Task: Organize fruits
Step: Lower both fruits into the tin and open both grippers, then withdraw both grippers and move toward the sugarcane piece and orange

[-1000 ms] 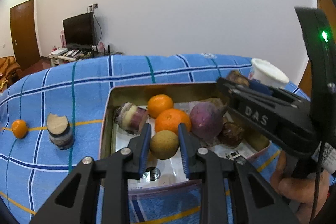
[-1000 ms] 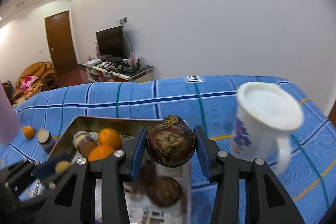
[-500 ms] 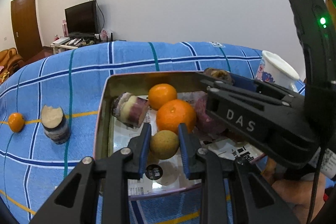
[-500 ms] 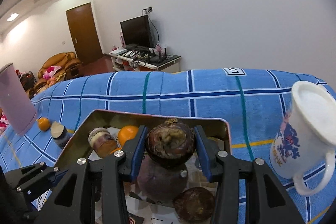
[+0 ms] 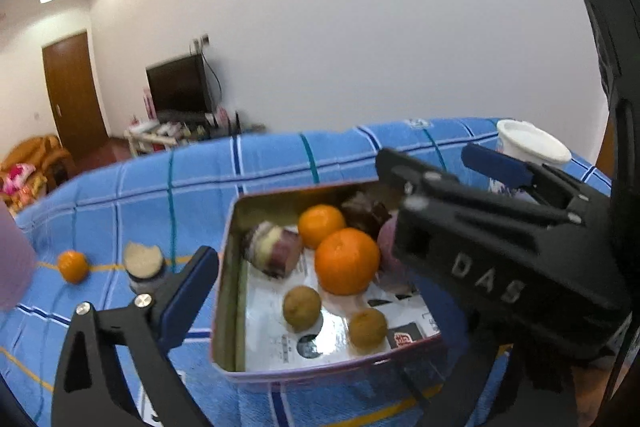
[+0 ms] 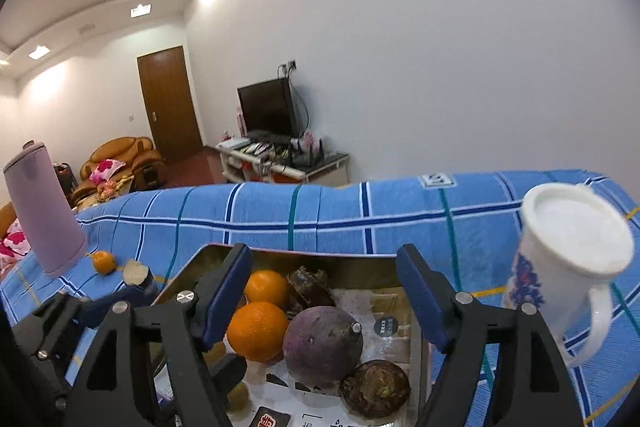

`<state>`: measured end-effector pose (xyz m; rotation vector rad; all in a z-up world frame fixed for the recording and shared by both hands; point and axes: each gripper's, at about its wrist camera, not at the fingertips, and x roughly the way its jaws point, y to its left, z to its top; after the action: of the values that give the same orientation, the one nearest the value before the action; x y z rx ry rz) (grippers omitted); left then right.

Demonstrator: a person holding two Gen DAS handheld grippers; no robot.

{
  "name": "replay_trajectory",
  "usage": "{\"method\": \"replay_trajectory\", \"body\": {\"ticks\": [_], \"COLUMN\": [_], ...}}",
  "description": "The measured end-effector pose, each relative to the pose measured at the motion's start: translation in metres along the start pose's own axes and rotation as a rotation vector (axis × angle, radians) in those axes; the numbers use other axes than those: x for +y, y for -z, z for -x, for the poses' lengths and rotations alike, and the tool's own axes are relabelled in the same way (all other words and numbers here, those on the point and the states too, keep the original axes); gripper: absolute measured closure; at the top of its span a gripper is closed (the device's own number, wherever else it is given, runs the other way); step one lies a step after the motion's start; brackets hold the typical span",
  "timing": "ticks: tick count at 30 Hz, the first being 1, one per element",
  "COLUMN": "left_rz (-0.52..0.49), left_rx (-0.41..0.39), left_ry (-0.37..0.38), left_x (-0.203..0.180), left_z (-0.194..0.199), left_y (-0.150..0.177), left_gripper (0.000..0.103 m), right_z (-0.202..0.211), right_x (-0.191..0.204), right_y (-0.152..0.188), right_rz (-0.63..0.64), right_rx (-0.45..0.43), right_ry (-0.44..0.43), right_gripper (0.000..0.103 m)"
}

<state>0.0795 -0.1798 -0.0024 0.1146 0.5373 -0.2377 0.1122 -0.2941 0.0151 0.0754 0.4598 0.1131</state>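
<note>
Found the left tongs (image 5: 316, 291) spread wide, jaws just opened, pinching nothing. Saw only their left finger, the right one hidden behind the other tool. Noted a small round brown fruit (image 5: 302, 307) lying loose on the tin floor between those jaws, untouched.

Found the right tongs (image 6: 324, 263) likewise just opened and spread, gripping nothing. Spotted a dark brown wrinkled round fruit (image 6: 310, 287) resting free at the far end of the rectangular metal tin (image 5: 224, 267), in line with the gap between the jaws.

Counted most of the fruit inside the tin. Judged the coming move to hinge on the small round orange fruit (image 5: 72, 266) outside it: lay on the blue checked cloth-covered surface (image 5: 280, 163), well left of the tin, clearly nearer the left tongs than the right. Saw no long axis on it, being round, so judged any approach angle workable.

Read "DAS" (image 5: 486, 281) in raised letters on the right tongs' black body. Could not read the red label (image 5: 404, 339) in the tin, nor the tag on the cloth's far edge.
</note>
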Motion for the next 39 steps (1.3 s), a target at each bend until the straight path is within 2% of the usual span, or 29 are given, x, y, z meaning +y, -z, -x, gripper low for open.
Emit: {"method": "replay_trajectory", "body": {"ticks": [3,6,8,10,14,30,36,39], "left_rz": [-0.012,-0.001,0.014,0.037,0.059,0.060,0.063,0.032], "left_rx": [-0.041,-0.065,-0.062,-0.059,-0.068,-0.069,-0.038,-0.019], "left_ry": [-0.025,-0.062,-0.076,-0.087,-0.102,-0.094,-0.073,-0.094], "left_x": [-0.001,0.008,0.014,0.022,0.029,0.033,0.036,0.043], "left_z": [0.011,0.017,0.018,0.020,0.027,0.048,0.054,0.051], "left_y": [0.003,0.005,0.006,0.007,0.011,0.025,0.031,0.031], "left_gripper": [0.000,0.000,0.000,0.000,0.000,0.000,0.000,0.000], "right_z": [0.007,0.019,0.030,0.038,0.051,0.087,0.097,0.100], "right_x": [0.009,0.014,0.014,0.013,0.008,0.012,0.015,0.011], "right_y": [0.001,0.002,0.003,0.003,0.004,0.022,0.026,0.026], "right_rz": [0.046,0.087,0.091,0.086,0.058,0.067,0.066,0.048], "right_rx": [-0.031,-0.105,-0.168,-0.203,-0.244,-0.194,-0.189,-0.182], "right_ry": [0.059,0.120,0.150,0.185,0.222,0.234,0.248,0.257], "right_gripper": [0.026,0.026,0.025,0.020,0.019,0.019,0.019,0.019]}}
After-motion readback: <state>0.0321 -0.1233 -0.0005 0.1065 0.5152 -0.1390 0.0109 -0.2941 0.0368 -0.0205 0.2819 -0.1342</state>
